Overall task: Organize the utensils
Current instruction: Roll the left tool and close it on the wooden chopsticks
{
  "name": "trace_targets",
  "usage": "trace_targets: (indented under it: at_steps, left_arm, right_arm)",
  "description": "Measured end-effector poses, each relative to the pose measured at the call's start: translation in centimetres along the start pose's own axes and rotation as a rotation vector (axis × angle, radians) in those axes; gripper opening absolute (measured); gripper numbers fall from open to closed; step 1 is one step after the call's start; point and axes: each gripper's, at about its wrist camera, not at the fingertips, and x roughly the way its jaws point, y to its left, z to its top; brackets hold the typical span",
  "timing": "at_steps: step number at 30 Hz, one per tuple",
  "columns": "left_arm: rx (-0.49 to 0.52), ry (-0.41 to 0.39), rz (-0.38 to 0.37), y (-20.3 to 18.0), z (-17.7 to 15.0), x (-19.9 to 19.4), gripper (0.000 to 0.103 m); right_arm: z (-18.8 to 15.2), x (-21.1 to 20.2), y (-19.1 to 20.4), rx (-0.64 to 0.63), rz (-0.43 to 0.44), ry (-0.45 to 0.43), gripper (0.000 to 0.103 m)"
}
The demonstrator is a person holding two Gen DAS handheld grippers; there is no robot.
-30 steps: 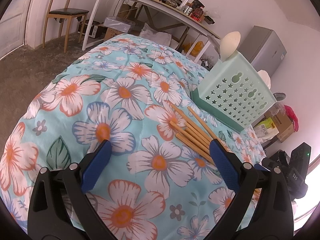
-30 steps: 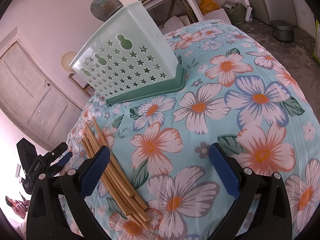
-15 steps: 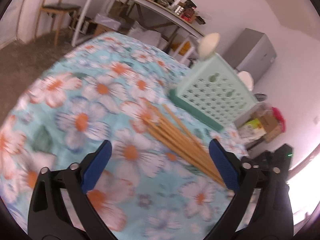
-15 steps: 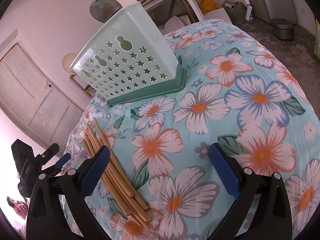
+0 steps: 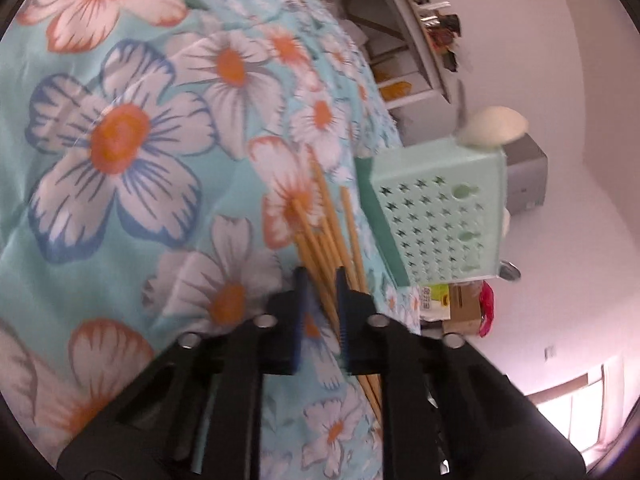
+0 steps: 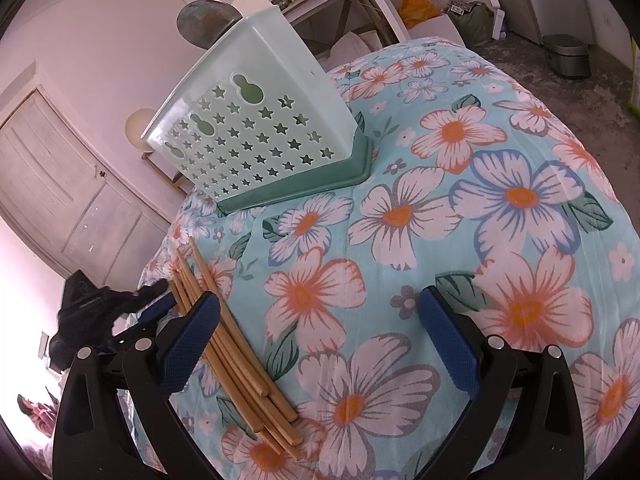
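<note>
- On floral-covered desk [image 6: 500, 128]: bundle of bamboo chopsticks [image 6: 240, 356] lying flat, just beside mint utensil holder [image 6: 256, 120] standing upright on darker green base.
- Left tool [image 5: 320, 280]: jaws just closing, now nearly together, blue pads either side of one or two chopsticks in bundle [image 5: 324, 232]; firm contact not clear through blur.
- Right tool [image 6: 320, 344]: jaws wide apart, holding nothing, left pad over chopstick bundle.

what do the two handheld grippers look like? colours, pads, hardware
Both match: the left gripper and right gripper have black plastic bodies, two angled black fingers with textured blue pads, and round silver fasteners at the finger joints. No cables, markings or sleeves visible.
</note>
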Motion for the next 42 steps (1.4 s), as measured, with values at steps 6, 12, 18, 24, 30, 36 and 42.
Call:
trace_targets:
  at_steps: [6, 12, 18, 24, 30, 36, 42]
  left_arm:
    - [0.017, -0.023, -0.008, -0.3, -0.2, 0.2, 0.009]
    - [0.003, -0.033, -0.03, 0.3, -0.4, -1.9, 0.007]
    - [-0.022, -0.02, -0.046, 1.1, -1.6, -4.2, 0.007]
    - [0.019, -0.017, -0.008, 1.0, -3.4, -5.9, 0.012]
    - [-0.048, 0.011, -0.02, 1.4, -2.8, -5.0, 0.03]
    - [-0.027, 0.014, 0.061, 0.4, -2.7, -3.7, 0.026]
    - [0.067, -0.019, 0.152, -0.9, -3.5, -2.6, 0.017]
  right_arm:
    - [0.0, 0.2, 0.0, 0.005, 0.006, -0.002, 0.097]
    - [0.0, 0.2, 0.1, 0.003, 0.005, -0.002, 0.097]
    - [0.0, -0.1, -0.2, 0.004, 0.008, -0.002, 0.097]
    - [0.0, 0.1, 0.2, 0.005, 0.009, -0.003, 0.097]
    - [0.0, 0.0, 0.2, 0.006, 0.011, -0.004, 0.097]
    - [0.0, -0.1, 0.2, 0.007, 0.013, -0.004, 0.097]
    - [-0.1, 1.1, 1.7, 0.015, 0.024, -0.008, 0.097]
